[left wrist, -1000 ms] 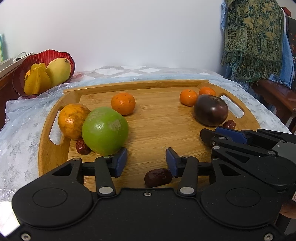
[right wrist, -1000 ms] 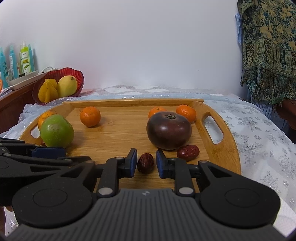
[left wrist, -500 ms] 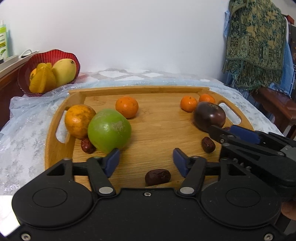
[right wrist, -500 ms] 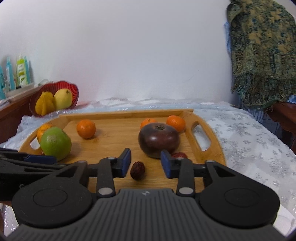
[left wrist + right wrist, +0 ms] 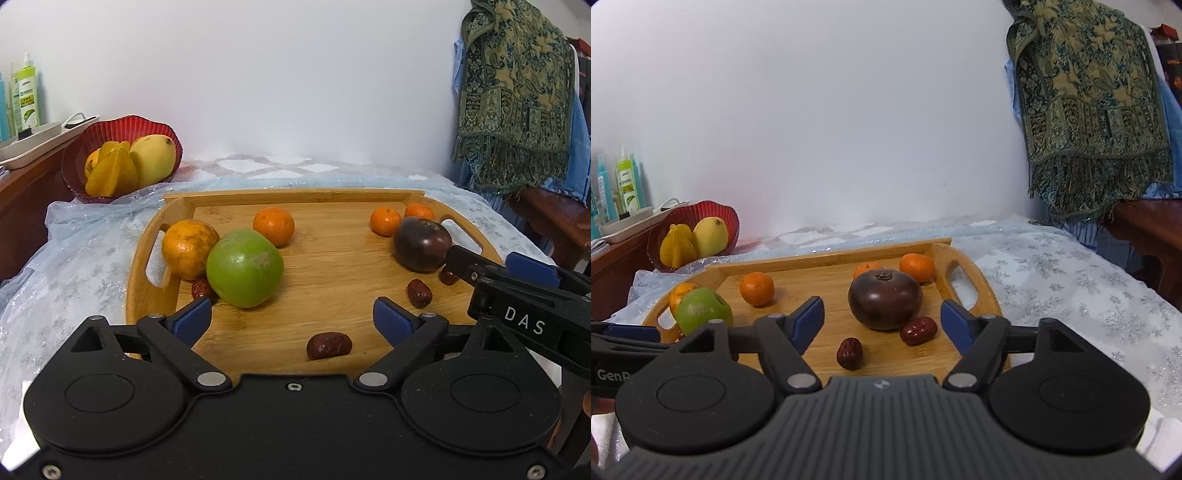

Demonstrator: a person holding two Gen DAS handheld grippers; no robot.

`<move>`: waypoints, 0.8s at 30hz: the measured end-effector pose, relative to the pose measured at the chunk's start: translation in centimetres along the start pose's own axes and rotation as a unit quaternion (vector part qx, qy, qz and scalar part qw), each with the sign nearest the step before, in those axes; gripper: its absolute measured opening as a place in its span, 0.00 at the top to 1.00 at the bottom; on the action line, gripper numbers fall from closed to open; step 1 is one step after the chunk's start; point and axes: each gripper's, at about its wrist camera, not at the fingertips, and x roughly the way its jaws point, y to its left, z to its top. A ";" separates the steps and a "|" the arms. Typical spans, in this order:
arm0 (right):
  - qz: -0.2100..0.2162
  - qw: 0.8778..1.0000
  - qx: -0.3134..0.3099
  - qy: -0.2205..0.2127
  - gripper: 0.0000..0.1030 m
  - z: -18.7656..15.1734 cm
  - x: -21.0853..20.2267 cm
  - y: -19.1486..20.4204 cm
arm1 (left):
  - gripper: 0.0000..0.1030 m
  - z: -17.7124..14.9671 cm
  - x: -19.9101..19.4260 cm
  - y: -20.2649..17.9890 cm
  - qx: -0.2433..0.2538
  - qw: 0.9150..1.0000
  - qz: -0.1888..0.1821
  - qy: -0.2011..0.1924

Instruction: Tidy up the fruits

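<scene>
A wooden tray (image 5: 151, 291) (image 5: 982, 291) holds a green apple (image 5: 244, 267) (image 5: 701, 309), a large orange (image 5: 189, 248), small tangerines (image 5: 273, 226) (image 5: 757, 288), a dark purple fruit (image 5: 422, 243) (image 5: 884, 298) and several red dates. My left gripper (image 5: 291, 316) hangs over the tray's near edge, jaws opening, nothing between the pads; one date (image 5: 328, 345) lies on the wood just below it. My right gripper (image 5: 882, 319) is also opening, empty, with a date (image 5: 849, 352) lying free below it and another date (image 5: 918, 330) beside the purple fruit.
A red bowl (image 5: 122, 129) (image 5: 729, 221) with a mango and starfruit stands at the back left on the snowflake tablecloth (image 5: 1071, 295). Bottles sit on a shelf (image 5: 26, 96) at far left. A patterned shawl (image 5: 513, 92) hangs at right over wooden furniture.
Both grippers opened wide and drew back and up from the tray. The date that sat between the right pads now lies free; the left date also stays on the wood.
</scene>
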 end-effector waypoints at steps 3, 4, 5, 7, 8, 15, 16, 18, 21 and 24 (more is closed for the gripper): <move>-0.001 1.000 0.005 -0.008 0.11 -0.1 -0.6 -0.2 | 0.05 -0.2 -0.6 0.4 -0.010 1.000 -0.005 0.001; 0.000 1.000 0.007 -0.008 0.10 -0.1 -0.7 -0.2 | 0.04 -0.4 -0.8 0.6 -0.012 1.000 -0.006 0.001; -0.001 1.000 0.007 -0.008 0.09 -0.2 -0.9 -0.2 | 0.04 -0.5 -1.1 0.7 -0.014 1.000 -0.007 0.001; -0.003 1.000 0.003 -0.008 0.07 -0.2 -1.1 -0.1 | 0.03 -0.8 -1.6 0.9 -0.013 1.000 -0.006 -0.001; -0.004 1.000 -0.001 -0.009 0.06 -0.3 -1.3 0.0 | 0.03 -0.9 -1.8 0.9 -0.011 1.000 -0.004 -0.002; 0.001 1.000 -0.004 0.011 0.02 -1.6 -3.5 0.2 | 0.02 -1.9 -2.8 1.4 -0.011 1.000 -0.001 0.002; 0.002 1.000 0.001 0.013 0.01 -1.7 -3.8 0.1 | 0.02 -2.0 -2.9 1.5 -0.012 1.000 -0.002 0.003; 0.004 1.000 0.001 0.013 0.00 -2.0 -4.2 0.1 | 0.01 -2.3 -3.2 1.8 -0.016 1.000 -0.004 0.005; 0.006 1.000 -0.019 0.018 0.00 -2.3 -4.4 0.7 | 0.00 -2.8 -3.4 2.3 -0.024 1.000 -0.002 0.015; 0.008 0.998 -0.047 0.027 0.00 -2.7 -4.3 1.4 | 0.00 -3.4 -3.2 2.9 -0.031 0.999 0.003 0.032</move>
